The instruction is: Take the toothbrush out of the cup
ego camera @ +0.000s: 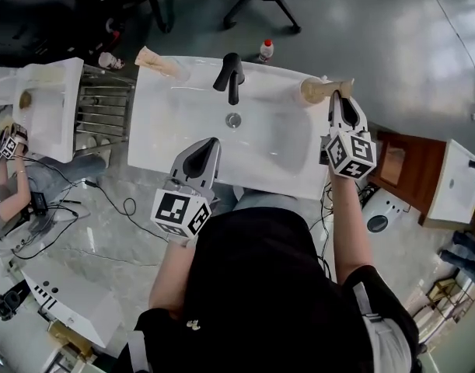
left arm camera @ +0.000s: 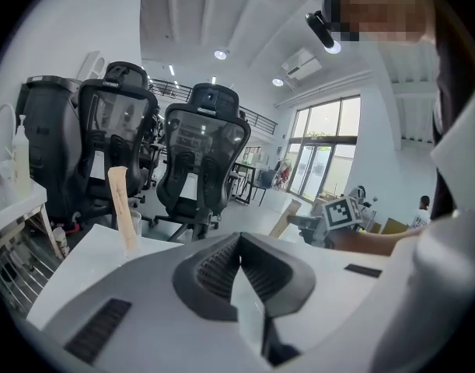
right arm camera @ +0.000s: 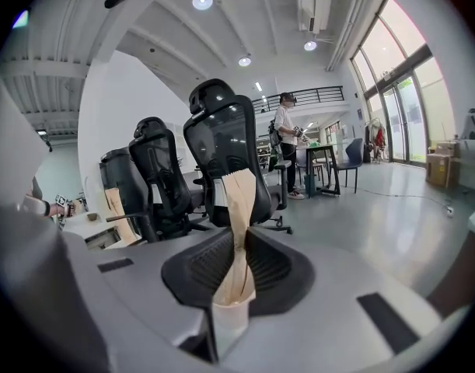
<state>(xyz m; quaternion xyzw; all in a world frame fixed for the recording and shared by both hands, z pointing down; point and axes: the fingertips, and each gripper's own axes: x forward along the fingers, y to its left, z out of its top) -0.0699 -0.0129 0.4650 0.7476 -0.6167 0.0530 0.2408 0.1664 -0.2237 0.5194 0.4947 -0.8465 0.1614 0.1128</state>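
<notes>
My right gripper (ego camera: 340, 97) (right arm camera: 239, 235) is shut on a toothbrush in a tan paper wrapper (ego camera: 321, 90) (right arm camera: 239, 208), held over the right rear corner of the white sink (ego camera: 299, 162). No cup shows clearly under it. At the sink's left rear corner a second wrapped toothbrush (ego camera: 154, 60) (left arm camera: 122, 208) stands in a clear cup (ego camera: 179, 71) (left arm camera: 136, 222). My left gripper (ego camera: 208, 143) (left arm camera: 239, 239) is shut with nothing in it, above the sink's front left part. The left gripper view also catches the right gripper (left arm camera: 330, 217) with its toothbrush (left arm camera: 286, 217).
A black faucet (ego camera: 230, 76) stands at the back of the basin, above the drain (ego camera: 233, 120). A red-capped bottle (ego camera: 265, 50) sits on the floor behind. A metal rack (ego camera: 103, 111) and another basin (ego camera: 47, 107) flank the left side. Black office chairs (right arm camera: 221, 154) stand beyond.
</notes>
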